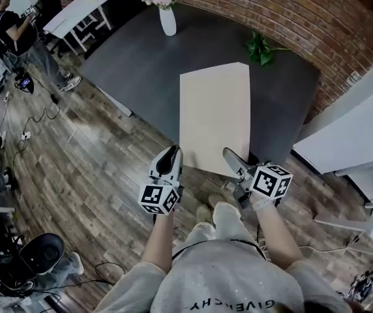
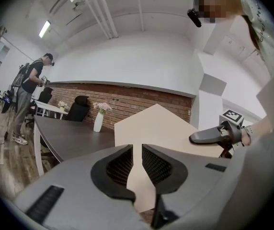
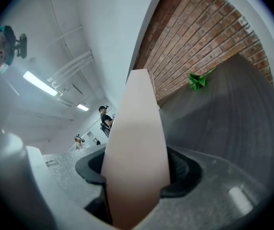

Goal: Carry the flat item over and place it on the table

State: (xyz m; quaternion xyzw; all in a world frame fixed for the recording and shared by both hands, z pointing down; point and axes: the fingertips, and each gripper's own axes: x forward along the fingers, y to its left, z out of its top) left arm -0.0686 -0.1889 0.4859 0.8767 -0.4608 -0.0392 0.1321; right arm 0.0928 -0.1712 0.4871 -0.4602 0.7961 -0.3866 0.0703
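Between my left gripper (image 1: 168,158) and right gripper (image 1: 233,160), both pinching its near edge, stretches a pale beige flat board (image 1: 214,116). My grey shirt (image 1: 225,285) reads GIVENCHY.

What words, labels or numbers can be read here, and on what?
"GIVENCHY": upside down in the head view, on the person's grey top.
No text on the marker cubes, only square patterns.
The flat board is blank.
Nothing else is readable.
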